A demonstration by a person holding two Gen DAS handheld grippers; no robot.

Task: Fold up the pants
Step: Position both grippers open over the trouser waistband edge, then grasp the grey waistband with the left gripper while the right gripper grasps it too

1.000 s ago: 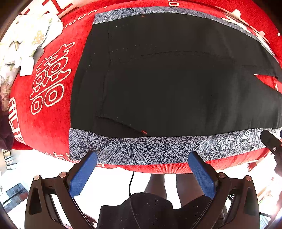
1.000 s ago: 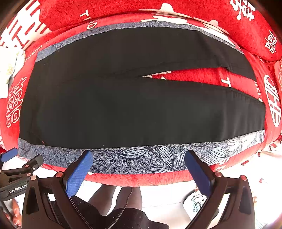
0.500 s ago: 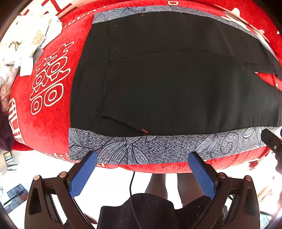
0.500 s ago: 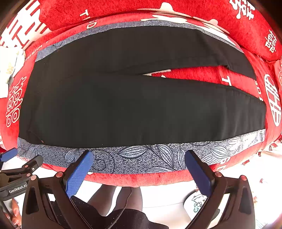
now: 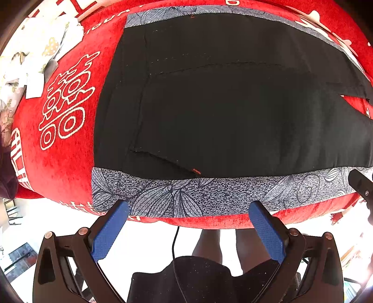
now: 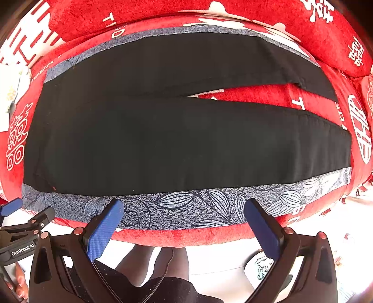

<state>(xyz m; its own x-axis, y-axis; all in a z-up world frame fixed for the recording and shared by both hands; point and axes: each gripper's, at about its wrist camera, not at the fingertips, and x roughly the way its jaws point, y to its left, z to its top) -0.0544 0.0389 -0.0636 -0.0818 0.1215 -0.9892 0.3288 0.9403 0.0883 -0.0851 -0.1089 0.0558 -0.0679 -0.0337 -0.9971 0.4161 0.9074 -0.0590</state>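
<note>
Black pants (image 6: 177, 139) lie flat across a grey leaf-print cloth (image 6: 186, 209) on a red sofa seat, waistband to the left, both legs running right with a gap between them. The left wrist view shows the waist end (image 5: 209, 111) with a pocket seam. My left gripper (image 5: 188, 209) is open and empty at the sofa's front edge, near the waist. My right gripper (image 6: 183, 209) is open and empty at the front edge, below the near leg. The left gripper's body also shows in the right wrist view (image 6: 21, 223).
The red sofa (image 5: 58, 139) carries white characters; its backrest (image 6: 256, 14) rises behind the pants. A white floral cloth (image 5: 35, 53) lies at the far left. The person's legs (image 6: 153, 263) and the pale floor are below the seat edge.
Both views have shifted very slightly; the pants sit a touch lower in frame. The pants and both open grippers are otherwise unchanged.
</note>
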